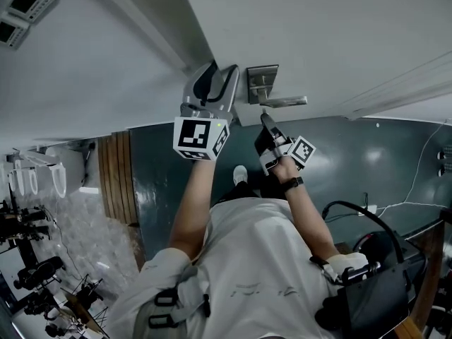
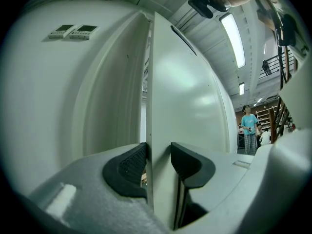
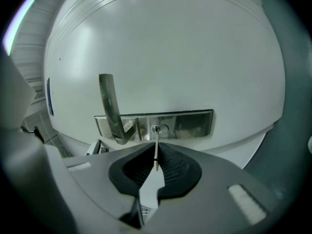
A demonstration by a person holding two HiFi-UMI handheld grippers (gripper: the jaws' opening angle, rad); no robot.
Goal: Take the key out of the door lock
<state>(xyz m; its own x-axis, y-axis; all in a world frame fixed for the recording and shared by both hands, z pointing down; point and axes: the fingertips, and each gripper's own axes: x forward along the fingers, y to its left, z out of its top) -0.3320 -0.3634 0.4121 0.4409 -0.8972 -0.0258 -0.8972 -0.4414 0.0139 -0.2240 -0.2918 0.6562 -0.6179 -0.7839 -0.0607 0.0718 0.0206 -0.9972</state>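
Note:
A thin silver key (image 3: 156, 147) sticks out of the keyhole (image 3: 157, 129) in the metal lock plate (image 3: 195, 123) on the white door, just right of the lever handle (image 3: 109, 108). My right gripper (image 3: 156, 162) is shut on the key, its black pads pressed against the blade's two sides. In the head view the right gripper (image 1: 265, 119) sits just under the lock plate (image 1: 262, 83) and hides the key. My left gripper (image 2: 158, 162) clamps the door's edge (image 2: 152, 82), one pad on each face. The head view shows the left gripper (image 1: 212, 83) to the left of the lock.
The lever handle (image 1: 282, 102) juts out to the right, close above my right gripper. Two wall control panels (image 2: 73, 31) hang left of the doorway. A person in a teal shirt (image 2: 249, 126) stands far behind the door. A black bag (image 1: 367, 288) hangs at the wearer's side.

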